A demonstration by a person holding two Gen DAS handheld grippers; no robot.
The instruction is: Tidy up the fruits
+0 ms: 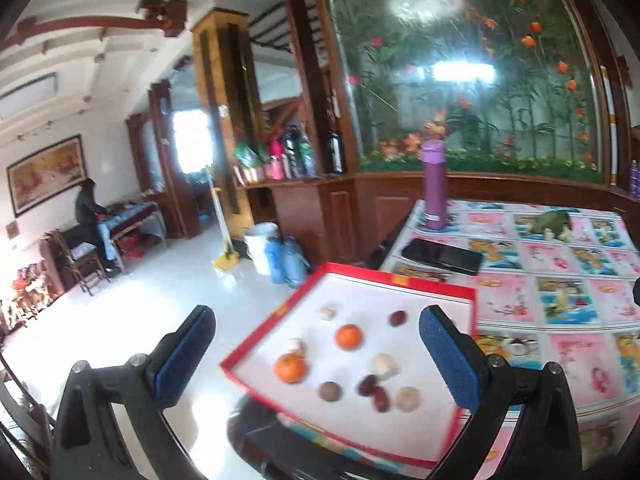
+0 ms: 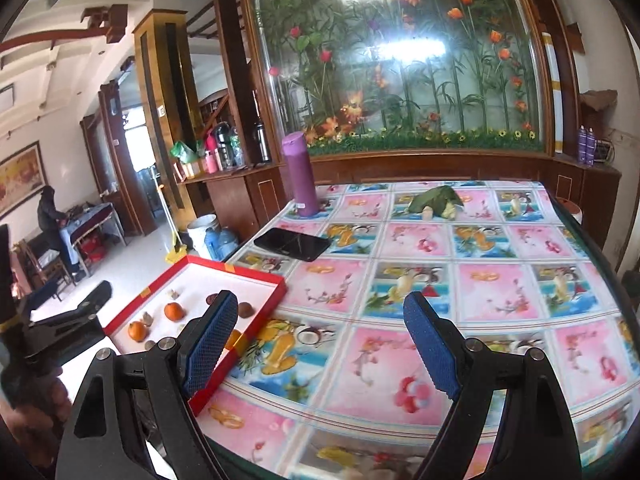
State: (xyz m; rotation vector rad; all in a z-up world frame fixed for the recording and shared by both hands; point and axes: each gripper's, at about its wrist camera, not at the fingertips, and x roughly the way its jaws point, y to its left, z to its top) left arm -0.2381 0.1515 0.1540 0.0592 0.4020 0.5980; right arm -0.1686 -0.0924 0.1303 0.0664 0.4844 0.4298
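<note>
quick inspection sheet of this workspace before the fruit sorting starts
surface: table under a fruit-print cloth
job's things: red tray at the table's near left corner, holding two oranges, dark red dates and pale and brown round fruits
clutter: purple bottle, black phone, green leafy bundle
grippers: left gripper and right gripper, jaws open, nothing between them
cables: nothing seen
surroundings: flower mural, person at a far table
</note>
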